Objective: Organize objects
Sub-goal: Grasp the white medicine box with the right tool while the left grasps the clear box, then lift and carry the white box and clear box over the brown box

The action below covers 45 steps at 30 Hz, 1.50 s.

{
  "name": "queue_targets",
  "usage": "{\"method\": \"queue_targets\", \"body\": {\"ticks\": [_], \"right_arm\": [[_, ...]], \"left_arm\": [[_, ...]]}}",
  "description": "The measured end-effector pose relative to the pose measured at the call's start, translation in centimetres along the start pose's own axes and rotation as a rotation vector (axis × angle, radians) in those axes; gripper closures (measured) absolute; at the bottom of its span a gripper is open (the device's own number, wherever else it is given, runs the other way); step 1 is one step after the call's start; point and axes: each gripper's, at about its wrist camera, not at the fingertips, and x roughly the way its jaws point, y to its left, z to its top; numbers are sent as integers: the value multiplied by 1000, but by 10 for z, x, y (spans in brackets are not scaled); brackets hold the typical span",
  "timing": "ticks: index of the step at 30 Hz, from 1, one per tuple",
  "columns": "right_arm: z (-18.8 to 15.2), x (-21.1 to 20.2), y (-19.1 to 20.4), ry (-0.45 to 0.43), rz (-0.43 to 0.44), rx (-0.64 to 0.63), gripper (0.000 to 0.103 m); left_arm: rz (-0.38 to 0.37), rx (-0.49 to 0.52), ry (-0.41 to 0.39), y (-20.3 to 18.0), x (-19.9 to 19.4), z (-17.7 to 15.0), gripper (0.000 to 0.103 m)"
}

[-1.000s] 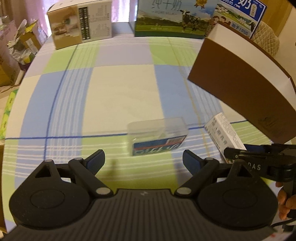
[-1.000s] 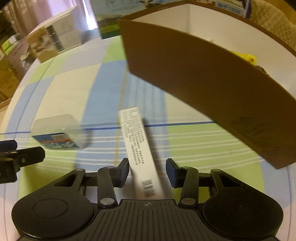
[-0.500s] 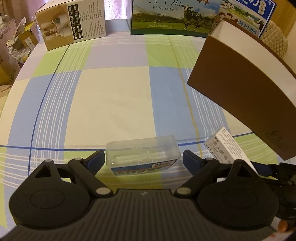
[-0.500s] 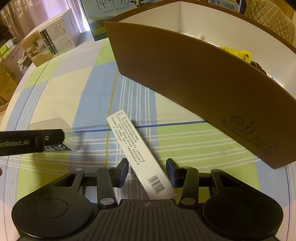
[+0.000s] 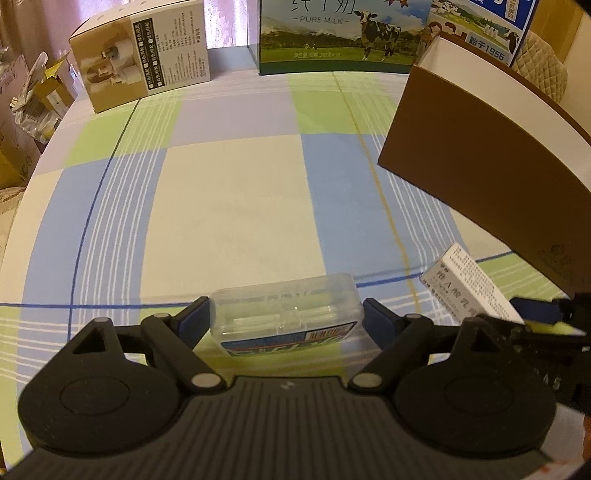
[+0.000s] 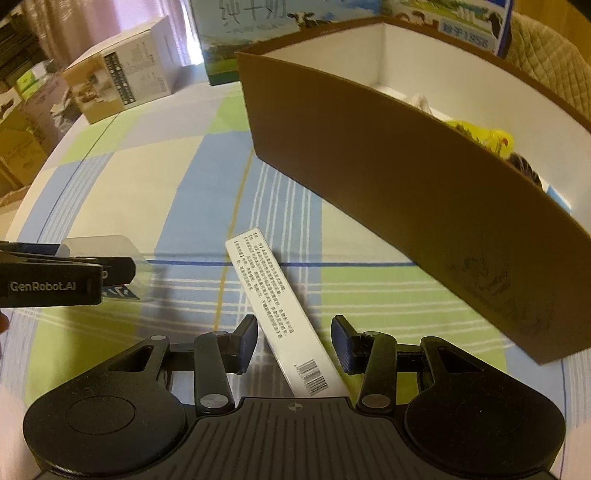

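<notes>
A clear plastic case with a blue-and-red label lies on the checked tablecloth. My left gripper straddles it and its jaws are closing: the left pad is at the case's end, while a narrow gap shows at the right pad. A slim white box with a barcode lies slantwise between the fingers of my right gripper. That gripper is open, with a thin gap on each side. The left wrist view shows the white box beside the right gripper. A brown open box stands to the right and holds a yellow item.
At the table's far edge stand a green milk carton, a blue milk carton and a tan product box. Cardboard clutter sits beyond the left table edge. A quilted chair back rises behind the brown box.
My left gripper has moved forward and down until the clear case sits between its fingers, which have narrowed slightly. My right gripper has rolled a little over the white box.
</notes>
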Motion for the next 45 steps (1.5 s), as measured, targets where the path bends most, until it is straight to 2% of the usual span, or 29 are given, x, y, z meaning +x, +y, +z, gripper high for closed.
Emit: {"method": "queue_targets", "body": {"ticks": [8,9,10,13,24,28,36,45], "right_arm": [[-2,7,13,-47,-12,-150,62],[-3,9,14,-44,-15,-163,64],[-5,9,15,-38,-15,-173,74],[-8,6,19,-19,10,-196,80],[-46,-22,32,93,106,-218,80],[-55,-27,38,91,108,-234,80],[-53,-20,45,70,92,-245,78],[-53,-23,43,51,119,-243,81]], "left_arm": [[4,6,12,20,-17,-19,18],[5,7,14,21,-19,-22,18],[4,6,16,23,-21,-24,18],[0,4,17,26,-26,-31,18],[-65,41,44,13,-47,-53,18],[-66,55,57,6,-46,-59,18],[-47,57,46,0,-41,-58,18],[-33,64,34,-3,-46,-60,18]]}}
